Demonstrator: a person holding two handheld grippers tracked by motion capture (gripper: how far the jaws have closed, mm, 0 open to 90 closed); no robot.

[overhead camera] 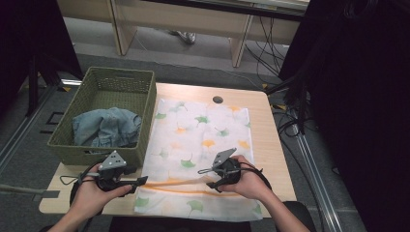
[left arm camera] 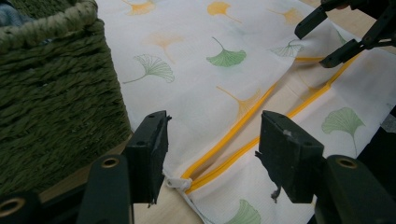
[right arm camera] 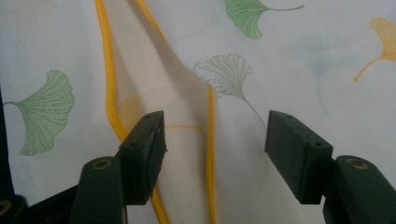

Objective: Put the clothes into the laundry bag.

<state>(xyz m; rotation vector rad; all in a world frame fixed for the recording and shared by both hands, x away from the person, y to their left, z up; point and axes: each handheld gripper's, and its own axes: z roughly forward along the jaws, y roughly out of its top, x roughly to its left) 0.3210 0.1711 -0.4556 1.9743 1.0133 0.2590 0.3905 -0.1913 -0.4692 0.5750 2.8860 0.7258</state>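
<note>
1. The left tool point(overhead camera: 140, 182) hovers at the near left corner of the pillowcase point(overhead camera: 203, 140), its jaws spread apart and grasping nothing; in the left gripper view the zipper end point(left arm camera: 173, 182) lies between them, just ahead.
2. The right tool point(overhead camera: 207, 178) sits farther right along the same near edge, also spread wide and empty; in the right gripper view the yellow zipper point(right arm camera: 209, 154) runs up between its jaws, with the slit gaping a little.
3. To do this step well, I judge each tool should drop low enough to pinch the upper layer of cloth right beside the yellow piping, not the layer beneath, and close fully before any lift.
4. Pulling the two grips gently apart along the edge should keep the opening taut; a shallow bite on this thin cloth could slip.
5. The pillowcase lies flat across the middle of the desk point(overhead camera: 263, 125), its near edge hanging over the desk's near side.
6. Count: two tools, one pillowcase, one green woven basket point(overhead camera: 121, 89) at the far left, one bundle of denim point(overhead camera: 106, 126) inside it.
</note>
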